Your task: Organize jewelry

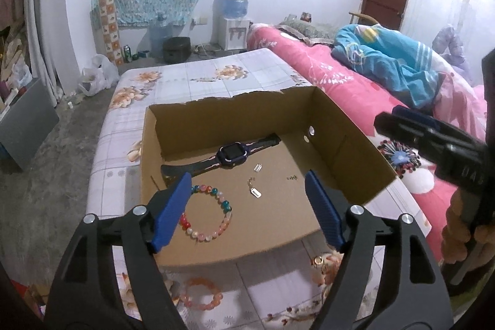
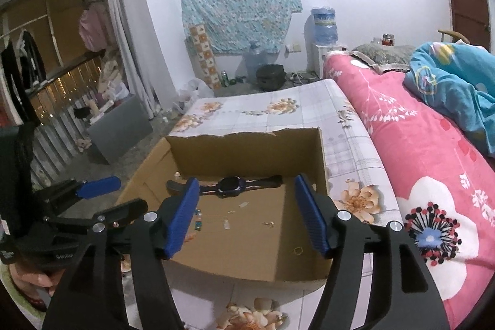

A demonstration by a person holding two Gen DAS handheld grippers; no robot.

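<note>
Left wrist view — left gripper (image 1: 247, 207): blue ribbed pads on black arms spread wide apart, nothing between them, hanging above the near part of the open brown cardboard box (image 1: 349, 150).
Left wrist view — box contents: a dark smartwatch with a black-and-pink strap (image 1: 230, 155) lies along the far wall; a bracelet of multicoloured round beads (image 1: 207, 214) lies on the box floor near the left pad; a small silver tag on a clasp (image 1: 255, 190) and a tiny clear piece (image 1: 257, 167) lie mid-floor.
Left wrist view — outside the box: a pink bead bracelet (image 1: 202, 294) and a small gold ring (image 1: 318, 260) lie on the floral sheet of the bed (image 1: 191, 73), in front of the near wall.
Left wrist view — right gripper (image 1: 402, 126): enters from the right edge over the pink quilt (image 1: 340, 82), held in a hand (image 1: 458, 231); white lettering on its body is too blurred to read.
Right wrist view — right gripper (image 2: 246, 212): pads well apart, empty, above the box's near half; the smartwatch shows between them at the far wall.
Right wrist view — box floor: a thin gold ring (image 2: 298, 250) lies near the right pad; small beads and clear bits lie by the left pad.
Right wrist view — left gripper (image 2: 117, 194): at the left, one blue pad plain, its jaws apart; partly legible white letters "Geniu" on its body.
</note>
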